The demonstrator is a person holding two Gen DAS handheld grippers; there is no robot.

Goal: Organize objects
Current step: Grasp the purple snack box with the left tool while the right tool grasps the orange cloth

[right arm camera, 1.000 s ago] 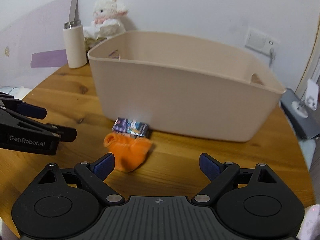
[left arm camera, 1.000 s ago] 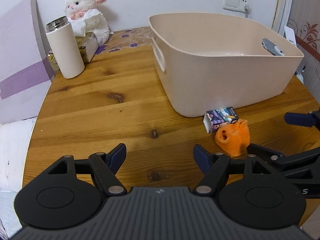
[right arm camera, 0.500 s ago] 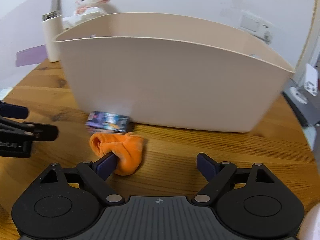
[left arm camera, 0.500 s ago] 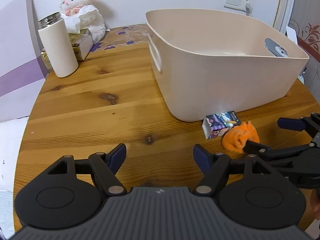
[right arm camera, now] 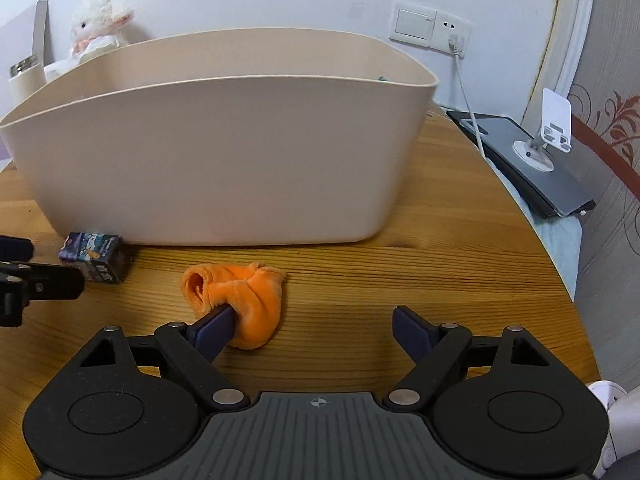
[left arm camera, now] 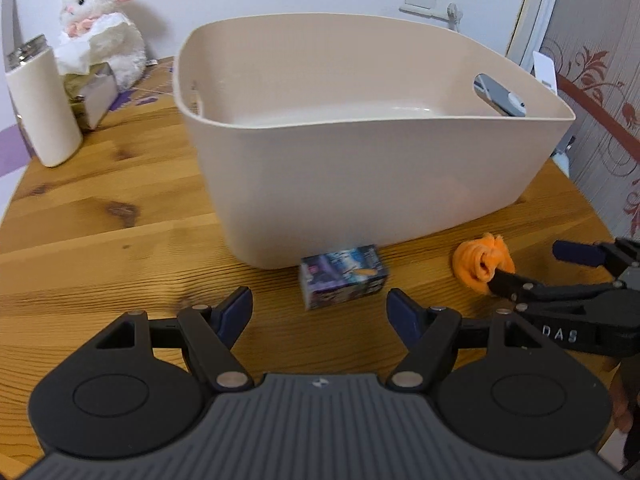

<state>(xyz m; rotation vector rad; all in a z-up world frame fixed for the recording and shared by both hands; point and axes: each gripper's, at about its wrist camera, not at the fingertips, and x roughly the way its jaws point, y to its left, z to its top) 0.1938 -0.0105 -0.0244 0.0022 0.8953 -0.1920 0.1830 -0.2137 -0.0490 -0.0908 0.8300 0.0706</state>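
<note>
A large beige tub (left arm camera: 360,184) stands on the round wooden table (left arm camera: 100,232); it also fills the right wrist view (right arm camera: 208,160). A small purple box (left arm camera: 344,277) lies just in front of the tub, between and just ahead of my open left gripper (left arm camera: 320,308). The box also shows in the right wrist view (right arm camera: 96,258). An orange sock (right arm camera: 240,300) lies bunched on the table. My right gripper (right arm camera: 312,330) is open; its left finger touches the sock. In the left wrist view the sock (left arm camera: 480,264) sits at the right gripper's fingertip.
A white flask (left arm camera: 42,108), a tissue box (left arm camera: 90,92) and a plush lamb (left arm camera: 104,28) stand at the table's far left. A grey tablet with a phone stand (right arm camera: 528,160) lies off the table's right edge. A wall socket (right arm camera: 432,26) has a cable.
The right gripper has slid right and pushed the sock with its left finger, away from the box. The left gripper has moved right and closer, with the box now ahead of its fingers.
</note>
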